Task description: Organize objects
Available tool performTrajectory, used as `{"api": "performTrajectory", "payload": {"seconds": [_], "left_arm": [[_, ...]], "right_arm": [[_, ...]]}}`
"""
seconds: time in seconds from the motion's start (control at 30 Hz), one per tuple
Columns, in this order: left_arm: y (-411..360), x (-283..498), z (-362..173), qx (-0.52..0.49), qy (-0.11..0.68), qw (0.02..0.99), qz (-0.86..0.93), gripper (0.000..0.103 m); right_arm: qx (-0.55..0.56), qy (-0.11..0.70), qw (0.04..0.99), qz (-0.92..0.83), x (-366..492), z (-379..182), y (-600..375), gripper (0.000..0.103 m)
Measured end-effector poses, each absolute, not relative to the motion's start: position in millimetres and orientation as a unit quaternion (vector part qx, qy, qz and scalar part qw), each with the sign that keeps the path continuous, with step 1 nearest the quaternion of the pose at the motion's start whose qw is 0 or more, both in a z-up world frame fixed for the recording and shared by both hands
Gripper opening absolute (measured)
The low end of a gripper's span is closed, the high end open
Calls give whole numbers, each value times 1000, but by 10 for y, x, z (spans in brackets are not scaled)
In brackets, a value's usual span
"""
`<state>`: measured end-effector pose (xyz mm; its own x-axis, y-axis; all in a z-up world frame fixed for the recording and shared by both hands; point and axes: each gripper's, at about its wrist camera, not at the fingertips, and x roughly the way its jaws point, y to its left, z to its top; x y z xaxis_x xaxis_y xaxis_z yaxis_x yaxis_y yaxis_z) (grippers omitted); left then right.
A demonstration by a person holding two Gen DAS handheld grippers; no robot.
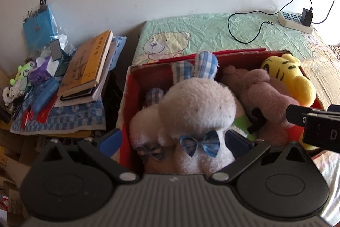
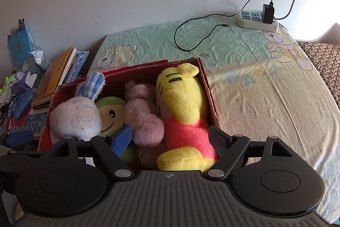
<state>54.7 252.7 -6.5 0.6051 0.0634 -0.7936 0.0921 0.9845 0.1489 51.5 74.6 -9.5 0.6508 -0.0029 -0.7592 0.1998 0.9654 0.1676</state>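
A red cardboard box (image 2: 209, 95) sits on the bed and holds several plush toys. In the right wrist view they are a white rabbit (image 2: 74, 116) with blue checked ears, a green-capped doll (image 2: 111, 115), a pink plush (image 2: 142, 118) and a yellow bear in a red shirt (image 2: 180, 112). My left gripper (image 1: 173, 138) is open, its fingers on either side of the white rabbit (image 1: 197, 107) inside the box (image 1: 132, 82). My right gripper (image 2: 171, 140) is open over the near end of the box, around the yellow bear's legs. The pink plush (image 1: 267, 95) and yellow bear (image 1: 297, 82) lie to the right in the left wrist view.
A bedside table (image 1: 63, 116) at the left carries books (image 1: 89, 63), a blue pencil case (image 1: 45, 95), a blue package (image 1: 39, 24) and small toys (image 1: 23, 73). A power strip with a charger (image 2: 258, 18) and a black cable (image 2: 191, 35) lie at the far side of the bed sheet (image 2: 265, 88).
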Motion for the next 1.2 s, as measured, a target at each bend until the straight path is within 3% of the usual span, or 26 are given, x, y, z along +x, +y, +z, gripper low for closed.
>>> {"api": "performTrajectory", "payload": {"seconds": [1.2], "left_arm": [[2483,453,-81,86,447,890,23,103]], "right_arm": [[130,408,903,-42,513,-92,667,82]]}}
